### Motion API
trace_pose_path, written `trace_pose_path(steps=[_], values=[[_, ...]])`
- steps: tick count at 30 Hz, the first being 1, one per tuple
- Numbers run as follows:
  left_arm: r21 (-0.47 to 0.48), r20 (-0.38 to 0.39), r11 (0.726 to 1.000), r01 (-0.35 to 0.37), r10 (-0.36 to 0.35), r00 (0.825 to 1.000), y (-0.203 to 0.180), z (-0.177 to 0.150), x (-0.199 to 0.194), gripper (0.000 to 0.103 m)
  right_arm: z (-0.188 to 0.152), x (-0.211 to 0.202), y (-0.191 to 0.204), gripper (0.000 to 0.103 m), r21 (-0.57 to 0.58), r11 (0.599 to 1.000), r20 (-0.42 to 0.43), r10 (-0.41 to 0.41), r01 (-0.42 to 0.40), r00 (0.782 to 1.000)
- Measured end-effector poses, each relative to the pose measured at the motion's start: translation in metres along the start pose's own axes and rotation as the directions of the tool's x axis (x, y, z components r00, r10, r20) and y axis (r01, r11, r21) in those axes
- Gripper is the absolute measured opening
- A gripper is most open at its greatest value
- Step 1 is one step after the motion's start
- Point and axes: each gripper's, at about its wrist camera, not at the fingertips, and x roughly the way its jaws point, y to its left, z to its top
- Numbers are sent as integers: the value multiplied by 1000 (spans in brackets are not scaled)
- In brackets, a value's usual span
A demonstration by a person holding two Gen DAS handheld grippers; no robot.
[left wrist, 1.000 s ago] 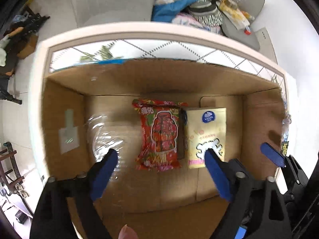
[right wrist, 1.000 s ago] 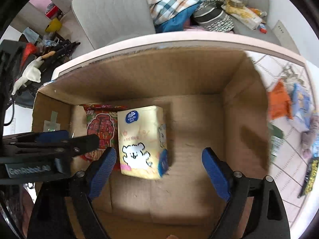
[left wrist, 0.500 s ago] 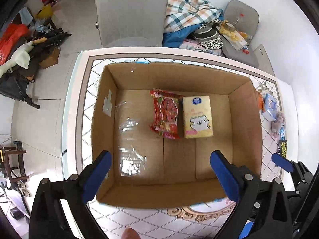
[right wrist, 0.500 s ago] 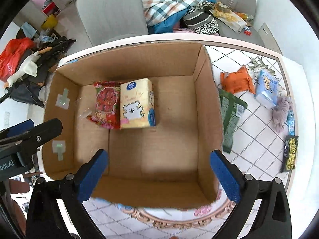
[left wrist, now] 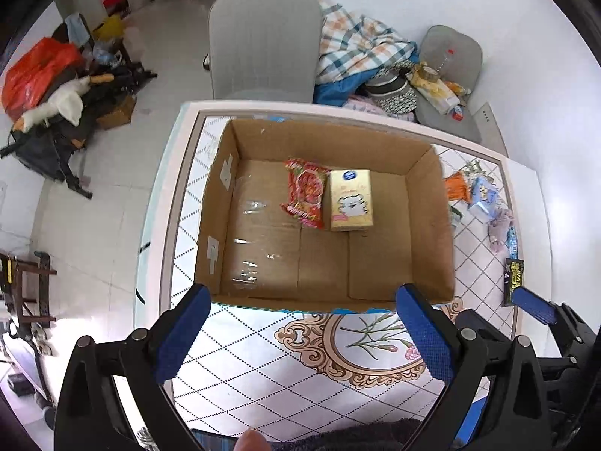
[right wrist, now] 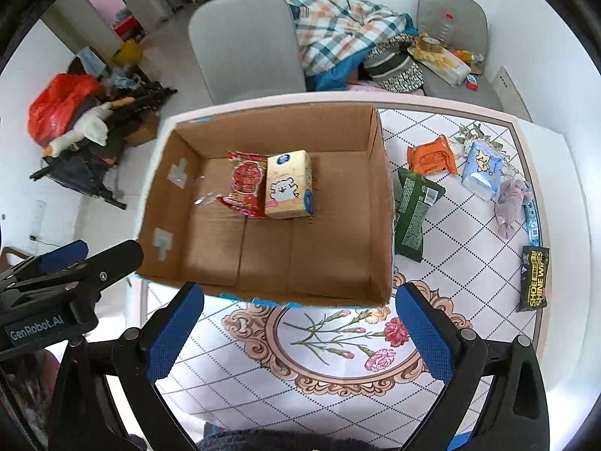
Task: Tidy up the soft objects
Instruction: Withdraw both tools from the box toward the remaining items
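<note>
An open cardboard box (right wrist: 380,203) (left wrist: 435,233) stands on the patterned table. Inside lie a red snack pack (right wrist: 246,182) (left wrist: 306,191) and a yellow tissue pack (right wrist: 288,186) (left wrist: 351,199), side by side. Right of the box lie a dark green pack (right wrist: 413,210), an orange pack (right wrist: 432,158) (left wrist: 458,186), a light blue tissue pack (right wrist: 482,173) (left wrist: 484,197), a lilac soft item (right wrist: 511,203) and a black wipes pack (right wrist: 534,278). My left gripper (left wrist: 300,332) and right gripper (right wrist: 298,329) are open and empty, held above the table in front of the box.
A grey chair (right wrist: 244,56) stands behind the table. A second chair (right wrist: 450,37) holds clutter, with a plaid blanket (right wrist: 338,34) between them. Bags and gear lie on the floor at the left (right wrist: 75,120). The table's edge (left wrist: 165,203) runs left of the box.
Both grippers have pulled back up and out of the box, from close above the packs to above the table in front of it. The two packs stay in place.
</note>
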Motion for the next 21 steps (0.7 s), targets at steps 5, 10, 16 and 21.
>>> trace_pose_path(steps=[5,10,16,21], values=[[118,14,993,7,-8,1000,-58,11,-15,101,-10,-25,-44,103,71,995,18,65,-66,998],[335,11,942,12,-16,1000,-166,39,1,101,-24,-48,-137,103,218,976,36,10,-18,999],[515,-161,854,78,7,987,-284,79,95,101,-44,-43,-272,103,390,914,3,-122,111,993],[616,-240,788,1,187,953,-336,88,191,101,-60,-10,-366,103,475,858,-89,-175,196,981]])
